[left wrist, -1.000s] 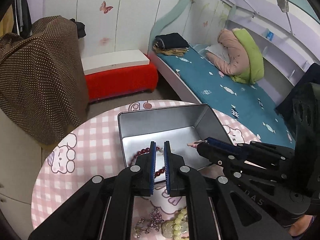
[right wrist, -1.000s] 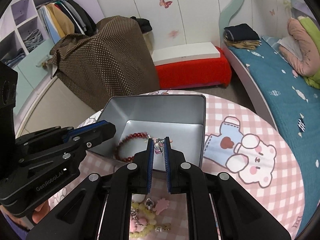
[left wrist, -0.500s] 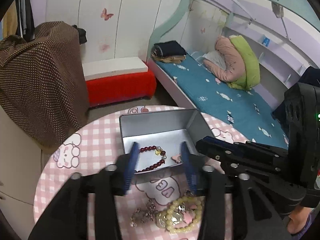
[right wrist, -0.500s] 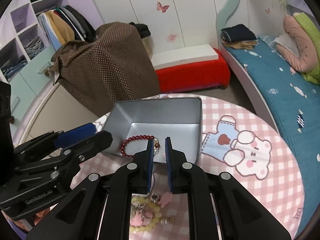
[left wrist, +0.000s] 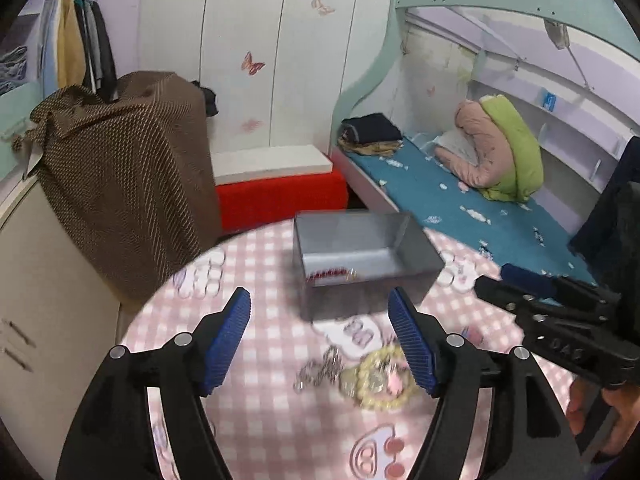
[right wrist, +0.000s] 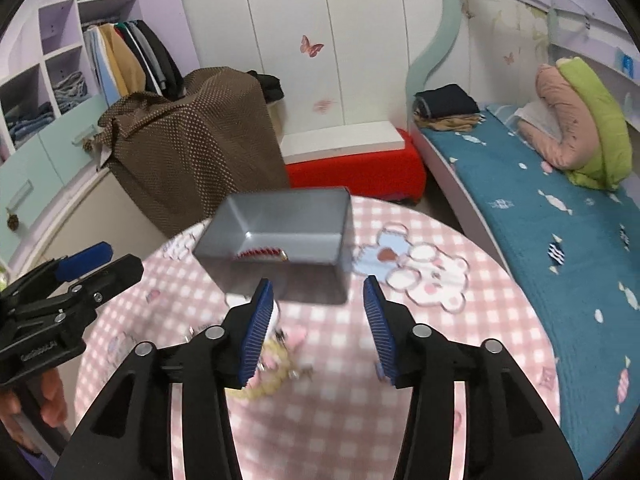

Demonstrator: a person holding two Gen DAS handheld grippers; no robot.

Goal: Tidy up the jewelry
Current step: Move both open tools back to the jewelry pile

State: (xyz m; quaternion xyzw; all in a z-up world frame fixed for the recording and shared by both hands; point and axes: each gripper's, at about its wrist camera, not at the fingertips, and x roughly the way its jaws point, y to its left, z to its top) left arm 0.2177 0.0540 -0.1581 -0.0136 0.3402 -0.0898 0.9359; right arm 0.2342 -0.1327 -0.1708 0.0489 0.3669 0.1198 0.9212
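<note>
A grey metal tin [left wrist: 416, 250] [right wrist: 256, 216] stands on the round pink-checked table [left wrist: 256, 400] [right wrist: 460, 360]. Inside it lies a dark red bead bracelet [left wrist: 326, 274] [right wrist: 258, 253]. Nearer to me, on the cloth, lie a pale yellow bead bracelet [left wrist: 376, 382] [right wrist: 272, 376] with pink charms and a silver chain [left wrist: 316, 368]. My left gripper [left wrist: 320, 316] hovers above these, its jaws opening with nothing between them. My right gripper [right wrist: 318, 302], also opening and holding nothing, sits in front of the tin. Each gripper shows in the other's view: the right gripper [left wrist: 552, 320], the left gripper [right wrist: 68, 284].
A brown dotted cover [left wrist: 120, 184] drapes furniture behind the table on the left. A red bench [left wrist: 280, 196] with a white board stands beyond the tin. A bed with a blue sheet [right wrist: 540, 220] runs along the right side. A hand [right wrist: 52, 400] holds the left gripper's handle.
Both grippers have pulled back from the tin and risen, and both have gone from shut to open. The red bracelet and a small charm were left inside the tin.
</note>
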